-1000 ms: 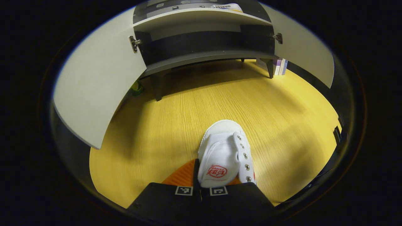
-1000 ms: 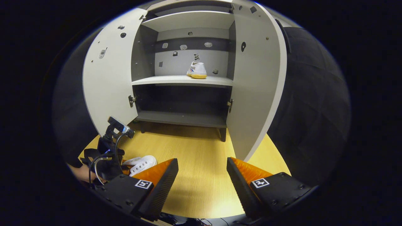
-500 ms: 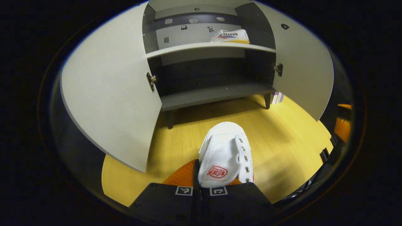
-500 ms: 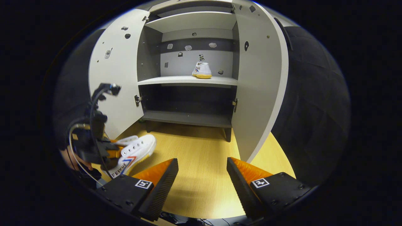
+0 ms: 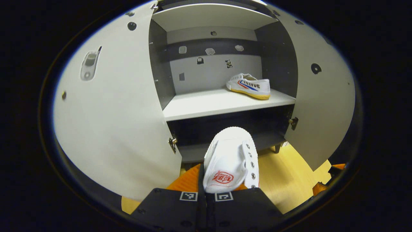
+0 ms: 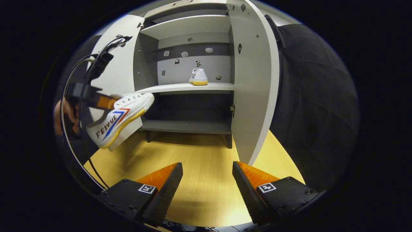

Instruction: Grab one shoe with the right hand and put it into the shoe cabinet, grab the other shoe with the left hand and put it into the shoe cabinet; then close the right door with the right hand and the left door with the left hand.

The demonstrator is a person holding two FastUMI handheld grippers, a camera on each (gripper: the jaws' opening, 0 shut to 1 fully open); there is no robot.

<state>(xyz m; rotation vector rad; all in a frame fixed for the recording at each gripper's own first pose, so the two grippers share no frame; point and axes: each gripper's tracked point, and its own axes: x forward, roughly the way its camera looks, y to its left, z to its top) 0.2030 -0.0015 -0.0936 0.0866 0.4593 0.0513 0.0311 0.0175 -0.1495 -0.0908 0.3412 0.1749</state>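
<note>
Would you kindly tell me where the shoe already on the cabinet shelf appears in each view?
Left gripper view: shelved shoe right of centre, on the shelf's right end.
Right gripper view: shelved shoe small, upper centre.
Shared landmark: the middle shelf beneath it.
</note>
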